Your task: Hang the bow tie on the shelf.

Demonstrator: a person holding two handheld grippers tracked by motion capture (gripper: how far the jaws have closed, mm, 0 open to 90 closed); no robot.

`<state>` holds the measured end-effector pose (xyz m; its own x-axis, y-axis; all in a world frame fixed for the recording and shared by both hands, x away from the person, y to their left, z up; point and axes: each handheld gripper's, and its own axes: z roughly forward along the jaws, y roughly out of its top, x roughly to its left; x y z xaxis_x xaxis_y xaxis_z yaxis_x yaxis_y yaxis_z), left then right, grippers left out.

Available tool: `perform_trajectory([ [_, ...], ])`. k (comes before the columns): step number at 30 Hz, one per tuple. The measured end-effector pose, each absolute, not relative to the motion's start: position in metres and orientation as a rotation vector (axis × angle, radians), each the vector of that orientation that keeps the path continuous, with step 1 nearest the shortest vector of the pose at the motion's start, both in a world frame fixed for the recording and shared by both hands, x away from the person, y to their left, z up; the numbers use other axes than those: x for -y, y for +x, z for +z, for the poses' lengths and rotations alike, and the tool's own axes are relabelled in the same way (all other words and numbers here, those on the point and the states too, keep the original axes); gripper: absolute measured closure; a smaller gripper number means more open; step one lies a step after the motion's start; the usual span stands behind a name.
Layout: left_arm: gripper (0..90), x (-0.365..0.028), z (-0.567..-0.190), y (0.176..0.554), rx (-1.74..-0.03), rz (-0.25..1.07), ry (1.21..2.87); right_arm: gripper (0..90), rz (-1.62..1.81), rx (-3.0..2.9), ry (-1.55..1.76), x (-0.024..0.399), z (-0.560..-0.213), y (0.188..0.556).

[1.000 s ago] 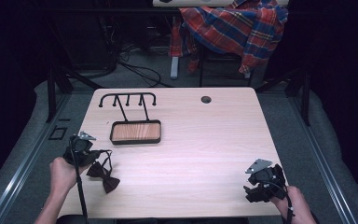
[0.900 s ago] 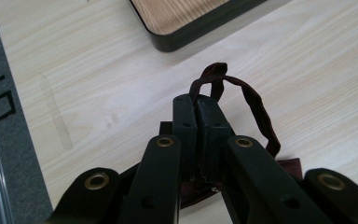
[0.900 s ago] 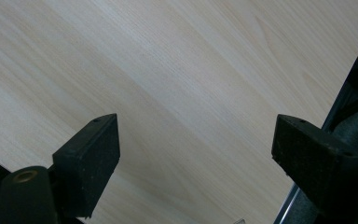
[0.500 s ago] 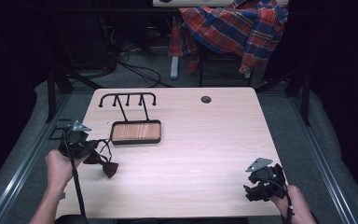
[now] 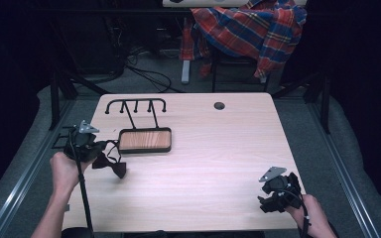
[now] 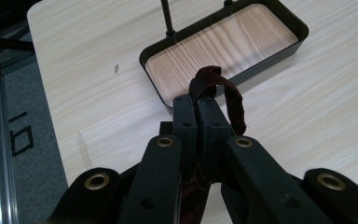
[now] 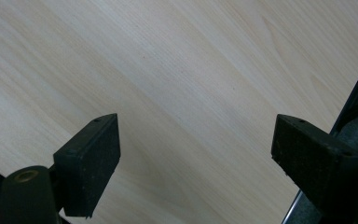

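Here, left hand-held gripper [image 6: 196, 105] pinching dark bow tie [image 5: 110, 164] (dangling slantwise), right hand-held gripper [image 7: 196, 154] spread wide.

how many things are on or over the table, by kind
tray with hook rack: 1
dark bow tie, pinched in the left tool: 1
tools, left and right: 2
total: 4

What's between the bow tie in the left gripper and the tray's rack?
Nothing visible: the left gripper holds the dark bow tie beside the wooden tray; bare table lies between.
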<state>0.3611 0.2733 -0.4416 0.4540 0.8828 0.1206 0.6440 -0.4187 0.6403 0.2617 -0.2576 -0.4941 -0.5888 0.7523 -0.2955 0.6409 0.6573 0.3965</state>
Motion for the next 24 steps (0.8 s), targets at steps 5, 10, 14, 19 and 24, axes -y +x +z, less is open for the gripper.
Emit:
perform_trajectory([
  [5, 87.4, -0.273, -0.44, 0.363, -1.269, 0.631, 2.202, 15.0, 0.358, -2.445, 1.091, 0.258, -0.493, 0.262],
  [10, 87.4, -0.272, -0.438, 0.368, -1.259, 0.629, 2.203, 15.0, 0.382, -2.434, 1.089, 0.257, -0.496, 0.261],
  [14, 87.4, -0.268, -0.433, 0.37, -1.245, 0.641, 2.212, 15.1, 0.348, -2.444, 1.083, 0.257, -0.493, 0.261],
  [19, 87.4, -0.266, -0.428, 0.371, -1.232, 0.633, 2.205, 15.0, 0.34, -2.44, 1.059, 0.257, -0.492, 0.256],
  [24, 87.4, -0.268, -0.422, 0.373, -1.23, 0.64, 2.196, 15.0, 0.342, -2.431, 1.069, 0.256, -0.493, 0.257],
])
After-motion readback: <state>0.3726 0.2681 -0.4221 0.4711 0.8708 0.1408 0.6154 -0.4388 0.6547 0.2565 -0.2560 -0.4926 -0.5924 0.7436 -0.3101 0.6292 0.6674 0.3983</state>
